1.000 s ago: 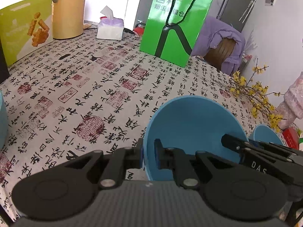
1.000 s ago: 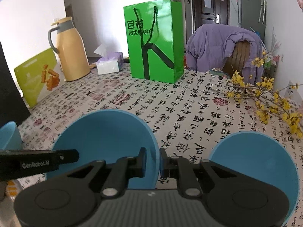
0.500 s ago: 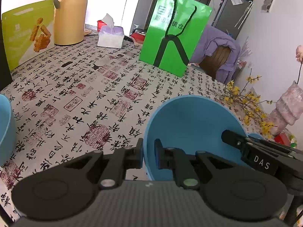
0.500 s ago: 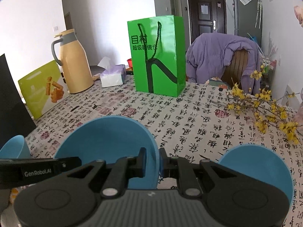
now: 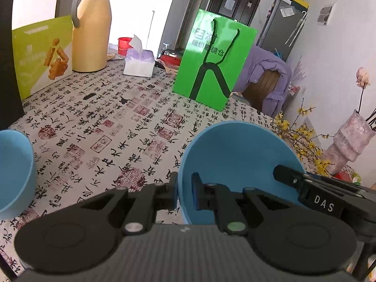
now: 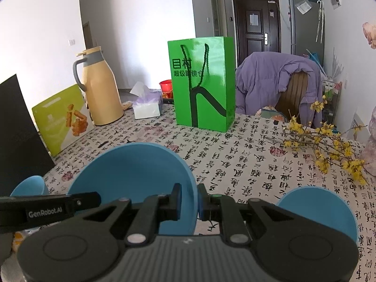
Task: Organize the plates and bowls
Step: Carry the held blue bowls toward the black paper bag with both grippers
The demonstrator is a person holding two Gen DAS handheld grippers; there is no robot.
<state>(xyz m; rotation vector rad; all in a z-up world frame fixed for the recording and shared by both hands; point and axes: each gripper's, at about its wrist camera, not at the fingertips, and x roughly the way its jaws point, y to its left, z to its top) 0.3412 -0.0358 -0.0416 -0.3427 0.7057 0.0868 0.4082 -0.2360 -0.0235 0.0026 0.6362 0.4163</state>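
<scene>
Both grippers' fingers (image 5: 197, 191) clamped on blue bowl (image 5: 237, 155) rim, green bag (image 6: 202, 84) beyond

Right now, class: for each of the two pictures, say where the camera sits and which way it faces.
Left wrist: on the left gripper, facing down across the table; its fingers clamp the blue bowl; right gripper shows.
Right wrist: on the right gripper, facing likewise, clamping the bowl's opposite rim.
Shared: bowl, green bag, thermos.
</scene>
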